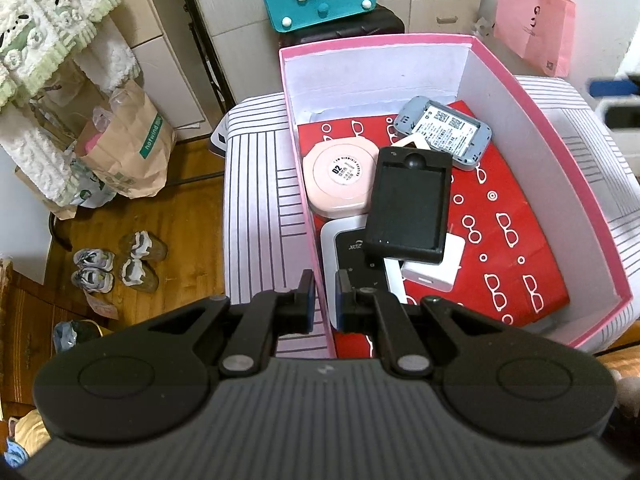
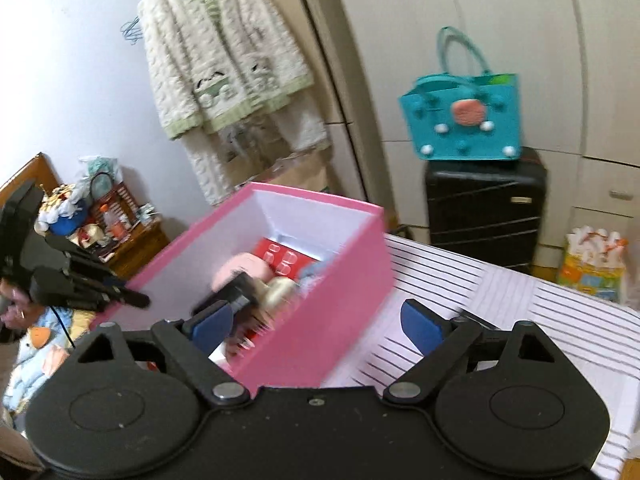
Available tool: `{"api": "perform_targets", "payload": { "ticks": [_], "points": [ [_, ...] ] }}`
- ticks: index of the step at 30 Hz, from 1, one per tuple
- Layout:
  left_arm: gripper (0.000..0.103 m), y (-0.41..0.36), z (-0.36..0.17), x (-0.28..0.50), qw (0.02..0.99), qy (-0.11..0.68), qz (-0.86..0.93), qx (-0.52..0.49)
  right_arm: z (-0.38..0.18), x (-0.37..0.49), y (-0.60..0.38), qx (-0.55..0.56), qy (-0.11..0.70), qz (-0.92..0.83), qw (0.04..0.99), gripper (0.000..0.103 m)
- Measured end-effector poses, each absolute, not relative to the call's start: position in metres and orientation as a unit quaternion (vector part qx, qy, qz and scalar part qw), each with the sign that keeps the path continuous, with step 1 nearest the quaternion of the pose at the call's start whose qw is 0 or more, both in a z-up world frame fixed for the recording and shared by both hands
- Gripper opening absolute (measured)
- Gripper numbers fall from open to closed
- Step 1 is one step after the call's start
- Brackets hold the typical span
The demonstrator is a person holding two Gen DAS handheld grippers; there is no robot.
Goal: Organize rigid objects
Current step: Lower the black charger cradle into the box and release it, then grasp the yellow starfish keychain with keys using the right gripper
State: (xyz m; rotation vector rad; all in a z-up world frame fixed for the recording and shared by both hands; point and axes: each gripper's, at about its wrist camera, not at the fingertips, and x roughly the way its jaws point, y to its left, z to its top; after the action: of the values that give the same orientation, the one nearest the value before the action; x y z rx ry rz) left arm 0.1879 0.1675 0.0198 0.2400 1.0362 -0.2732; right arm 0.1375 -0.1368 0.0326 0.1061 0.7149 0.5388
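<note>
A pink box with white inner walls stands on a striped cloth. Inside, on red paper printed with glasses, lie a round pink case, a black tray-like holder, a grey device, a white and black device and a white block. My left gripper is shut on the box's near left wall, one pad on each side. In the blurred right wrist view, my right gripper hangs open above the box's outer corner, with nothing in it.
The striped cloth extends right of the box. Behind stand a black suitcase with a teal bag on top, and cupboards. On the wooden floor at left are paper bags and shoes. A pink bag hangs behind the box.
</note>
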Motion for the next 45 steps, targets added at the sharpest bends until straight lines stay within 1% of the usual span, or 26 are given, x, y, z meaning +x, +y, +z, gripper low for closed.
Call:
{"api": "perform_targets", "payload": {
  "ticks": [3,11,13,16,17,18,19,20,21,22,23,24,25,26,27,29,32,35,37,38,40,42,45],
  "points": [
    [0.008,0.17,0.023,0.184,0.863,0.482,-0.119,0.098,0.02,0.119,-0.156,0.039,0.346,0.238,0.907,0.093],
    [0.007,0.174,0.022,0.18,0.876,0.464,-0.106,0.073,-0.02,0.073,-0.169,-0.014,0.327,0.181,0.927,0.088],
    [0.005,0.176,0.022,0.18,0.88,0.46,-0.098,0.064,-0.03,0.064,-0.169,-0.012,0.318,0.188,0.929,0.086],
    [0.004,0.176,0.025,0.175,0.887,0.447,-0.094,0.061,-0.043,0.063,-0.169,0.014,0.325,0.195,0.925,0.085],
    [0.004,0.175,0.025,0.175,0.888,0.446,-0.093,0.061,-0.046,0.066,-0.17,0.024,0.332,0.195,0.923,0.083],
    [0.004,0.174,0.025,0.176,0.888,0.446,-0.092,0.061,-0.049,0.068,-0.17,0.031,0.336,0.197,0.92,0.077],
    [0.004,0.174,0.025,0.176,0.888,0.446,-0.091,0.061,-0.052,0.071,-0.17,0.034,0.339,0.198,0.919,0.074],
    [0.004,0.174,0.024,0.177,0.888,0.447,-0.091,0.063,-0.054,0.073,-0.169,0.034,0.34,0.198,0.919,0.072],
    [0.004,0.173,0.023,0.179,0.887,0.449,-0.091,0.065,-0.055,0.076,-0.169,0.033,0.342,0.195,0.919,0.068],
    [0.004,0.172,0.022,0.18,0.885,0.451,-0.09,0.066,-0.056,0.079,-0.168,0.031,0.342,0.194,0.919,0.062],
    [0.004,0.172,0.021,0.18,0.884,0.454,-0.09,0.067,-0.058,0.082,-0.167,0.03,0.343,0.191,0.919,0.058],
    [0.004,0.172,0.021,0.18,0.883,0.456,-0.091,0.068,-0.059,0.086,-0.166,0.028,0.345,0.186,0.92,0.045],
    [0.005,0.172,0.02,0.181,0.88,0.461,-0.091,0.066,-0.061,0.09,-0.165,0.025,0.346,0.178,0.921,0.027],
    [0.005,0.173,0.019,0.182,0.879,0.464,-0.09,0.062,-0.063,0.093,-0.163,0.019,0.346,0.163,0.924,0.021],
    [0.005,0.173,0.018,0.183,0.879,0.465,-0.09,0.06,-0.064,0.095,-0.161,0.007,0.345,0.154,0.926,0.02],
    [0.004,0.173,0.017,0.183,0.878,0.466,-0.09,0.059,-0.064,0.1,-0.157,-0.013,0.343,0.162,0.925,0.02],
    [0.005,0.171,0.017,0.182,0.879,0.464,-0.09,0.061,-0.064,0.104,-0.154,-0.023,0.352,0.173,0.92,0.023],
    [0.005,0.17,0.017,0.182,0.879,0.463,-0.091,0.064,-0.063,0.105,-0.149,-0.039,0.354,0.181,0.917,0.033],
    [0.005,0.17,0.017,0.182,0.879,0.463,-0.091,0.064,-0.062,0.105,-0.144,-0.048,0.357,0.191,0.913,0.044],
    [0.005,0.17,0.017,0.182,0.879,0.463,-0.091,0.065,-0.062,0.106,-0.142,-0.05,0.358,0.191,0.913,0.045],
    [0.005,0.17,0.017,0.182,0.879,0.463,-0.091,0.064,-0.064,0.109,-0.136,-0.067,0.361,0.191,0.91,0.053],
    [0.005,0.171,0.017,0.182,0.88,0.463,-0.091,0.064,-0.068,0.112,-0.13,-0.087,0.37,0.191,0.905,0.055],
    [0.006,0.171,0.018,0.182,0.88,0.463,-0.091,0.064,-0.068,0.117,-0.128,-0.075,0.372,0.184,0.907,0.055]
  ]
}}
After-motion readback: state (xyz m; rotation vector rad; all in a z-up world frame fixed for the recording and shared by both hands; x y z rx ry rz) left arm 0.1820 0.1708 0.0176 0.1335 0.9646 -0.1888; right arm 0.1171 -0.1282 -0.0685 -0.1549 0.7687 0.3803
